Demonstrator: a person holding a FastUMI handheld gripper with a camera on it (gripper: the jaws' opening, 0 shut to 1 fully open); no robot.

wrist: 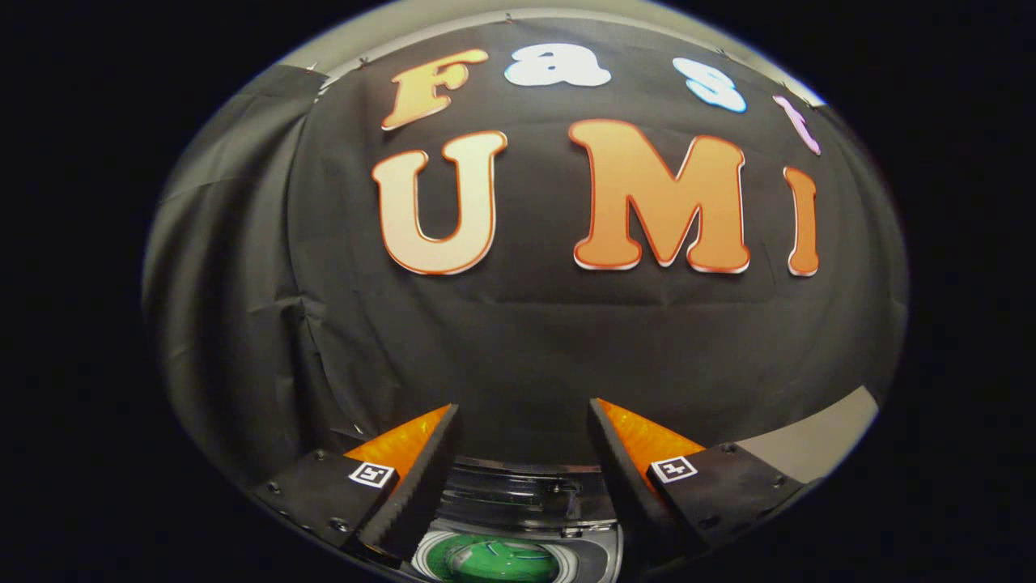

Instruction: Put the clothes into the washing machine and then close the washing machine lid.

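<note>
Washing machine (526,518) between parted fingers (421,478)

Dim booth lit from the front and above, matte cloth wall (518,340) soaking up light, soft creases barely shadowed, strong fisheye bending toward the edges, fingers (421,478) sharp but dark, small glare on the glossy washing machine (518,494) rim below
</note>
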